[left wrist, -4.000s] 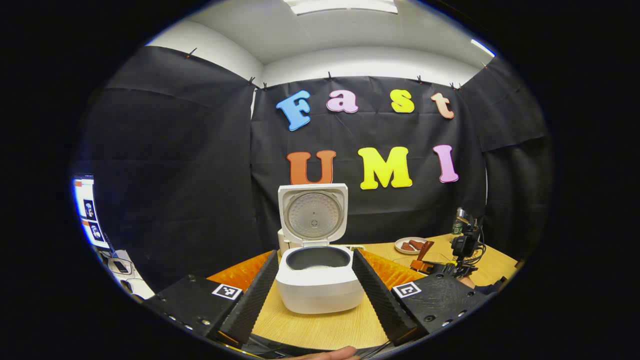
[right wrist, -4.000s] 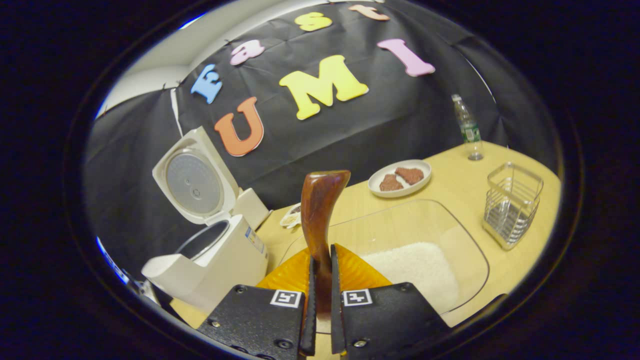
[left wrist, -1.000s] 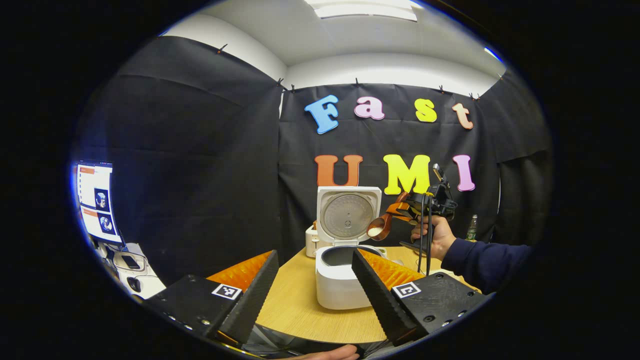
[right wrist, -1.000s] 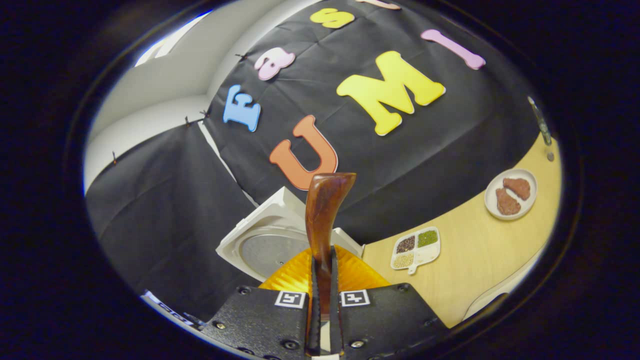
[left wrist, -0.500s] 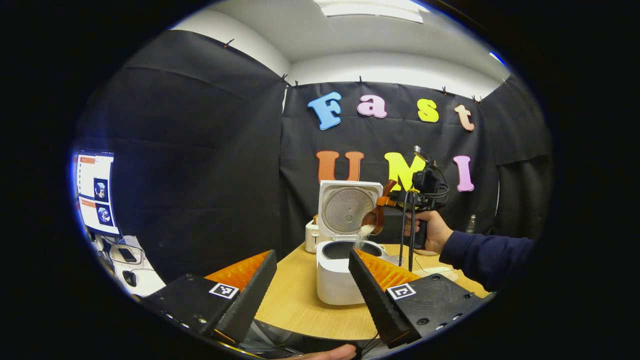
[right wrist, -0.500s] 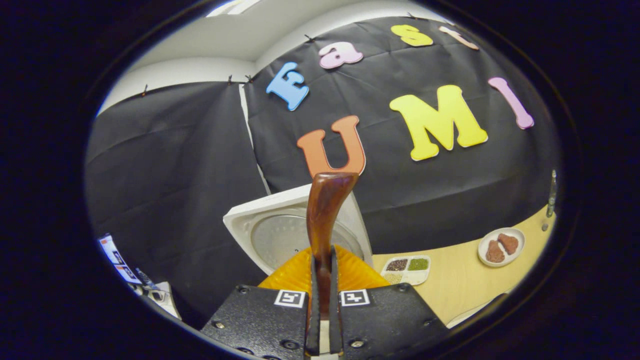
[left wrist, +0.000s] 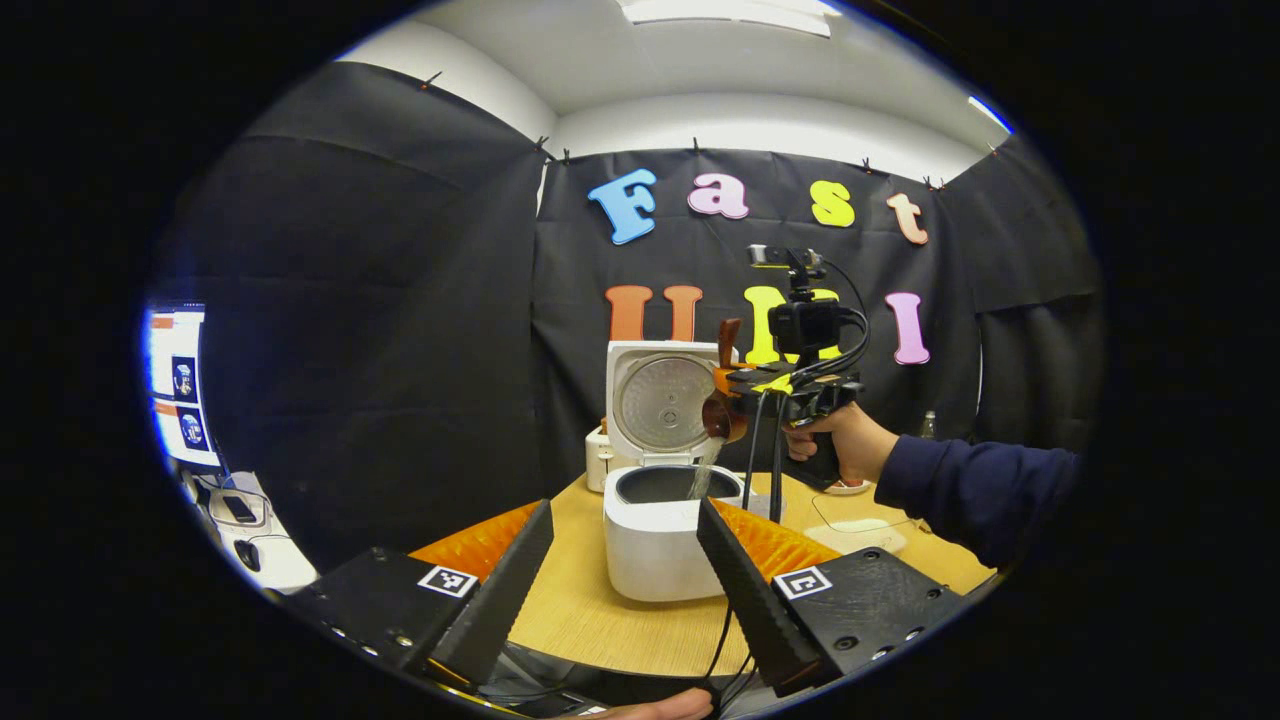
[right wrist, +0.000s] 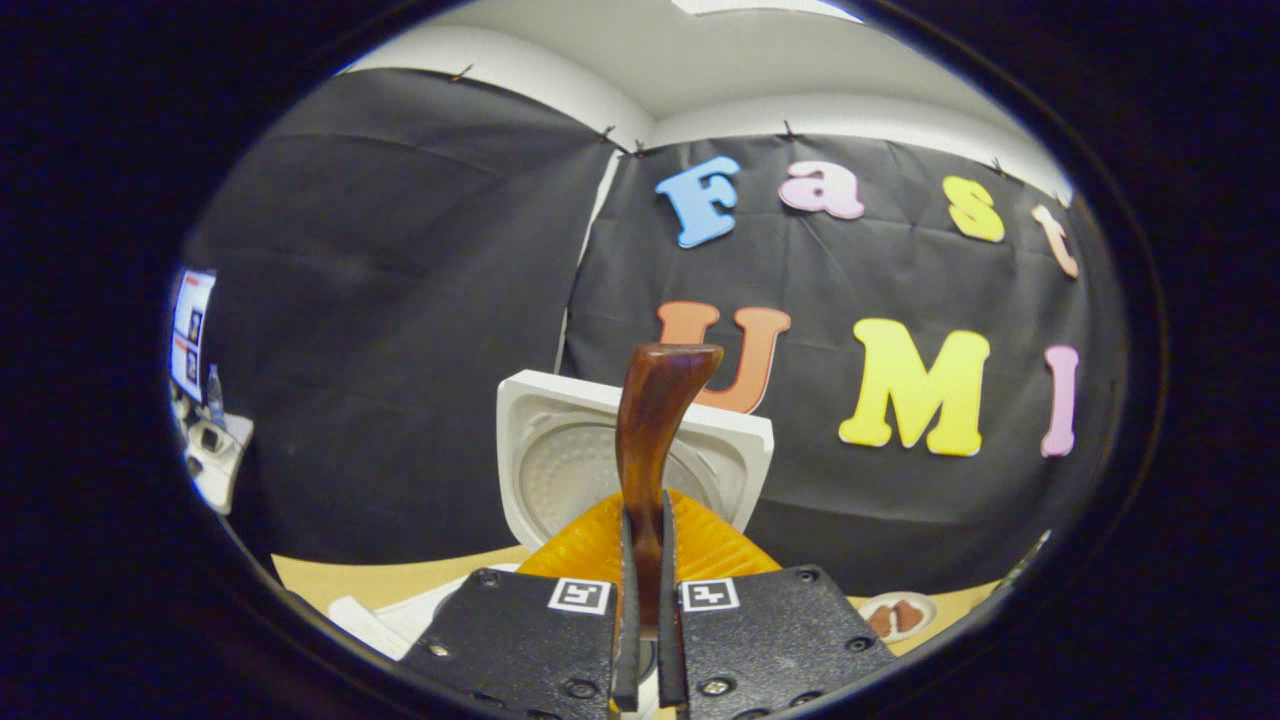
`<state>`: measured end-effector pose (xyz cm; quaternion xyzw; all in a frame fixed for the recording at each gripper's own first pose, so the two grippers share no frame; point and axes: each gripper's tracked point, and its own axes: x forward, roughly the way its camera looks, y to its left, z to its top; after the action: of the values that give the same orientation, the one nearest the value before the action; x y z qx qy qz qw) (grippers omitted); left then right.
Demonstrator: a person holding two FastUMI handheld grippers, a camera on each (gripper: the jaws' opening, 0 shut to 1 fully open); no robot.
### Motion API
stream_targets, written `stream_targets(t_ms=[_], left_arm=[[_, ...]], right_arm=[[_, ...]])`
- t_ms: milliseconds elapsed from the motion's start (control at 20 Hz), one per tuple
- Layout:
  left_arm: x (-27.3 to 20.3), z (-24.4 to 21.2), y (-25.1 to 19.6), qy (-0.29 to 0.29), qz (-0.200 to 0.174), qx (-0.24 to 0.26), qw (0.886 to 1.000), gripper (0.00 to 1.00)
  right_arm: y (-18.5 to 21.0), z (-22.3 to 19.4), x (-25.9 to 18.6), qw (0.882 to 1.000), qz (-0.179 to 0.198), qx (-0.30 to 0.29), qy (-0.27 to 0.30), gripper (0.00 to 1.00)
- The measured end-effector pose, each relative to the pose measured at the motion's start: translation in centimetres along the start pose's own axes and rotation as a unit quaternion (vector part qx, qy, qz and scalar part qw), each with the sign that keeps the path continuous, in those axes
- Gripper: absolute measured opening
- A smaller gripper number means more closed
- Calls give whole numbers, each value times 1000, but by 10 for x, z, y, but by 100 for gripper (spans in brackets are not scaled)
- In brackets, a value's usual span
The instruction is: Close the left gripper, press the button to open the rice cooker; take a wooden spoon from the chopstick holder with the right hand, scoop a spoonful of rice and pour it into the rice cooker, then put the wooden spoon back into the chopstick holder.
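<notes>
The white rice cooker (left wrist: 655, 545) stands on the table with its lid (left wrist: 660, 400) up. My left gripper (left wrist: 625, 507) is open, held back from the cooker with nothing between its fingers. A hand holds my right gripper (left wrist: 735, 385) above the pot, shut on the wooden spoon (left wrist: 720, 415). The spoon's bowl is tipped over and rice (left wrist: 700, 480) streams down into the pot. In the right gripper view the spoon's handle (right wrist: 650, 440) rises between the shut fingers of my right gripper (right wrist: 643, 600), with the cooker lid (right wrist: 555, 470) just behind it. The spoon's bowl is hidden there.
The wooden table (left wrist: 590, 620) ends close in front of my left gripper. A glass bowl with rice (left wrist: 860, 535) and a bottle (left wrist: 928, 425) sit to the cooker's right. A plate with brown pieces (right wrist: 895, 615) lies low right. A lit monitor (left wrist: 175, 385) stands far left.
The right gripper rose over the cooker and rolled the spoon further over, so rice now falls into the pot. The left gripper stayed open and barely moved.
</notes>
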<state>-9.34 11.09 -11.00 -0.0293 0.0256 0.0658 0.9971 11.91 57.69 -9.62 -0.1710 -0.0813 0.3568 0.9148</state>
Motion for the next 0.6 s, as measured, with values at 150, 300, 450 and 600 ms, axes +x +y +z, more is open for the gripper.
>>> stream_targets(t_ms=[150,300,450,600], left_arm=[[-1,-1,-1,-1,2,0,1000,92],[-5,2,-4,-3,3,4,1000,93],[-10,7,-6,-12,10,3,1000,92],[-7,12,-11,-14,18,11,1000,92]], right_arm=[[18,-2,-9,1000,9,-21,0,13],[14,6,-24,1000,7,-4,-4,13],[6,8,-46,1000,2,27,-2,13],[-14,6,-72,999,0,32,2,14]])
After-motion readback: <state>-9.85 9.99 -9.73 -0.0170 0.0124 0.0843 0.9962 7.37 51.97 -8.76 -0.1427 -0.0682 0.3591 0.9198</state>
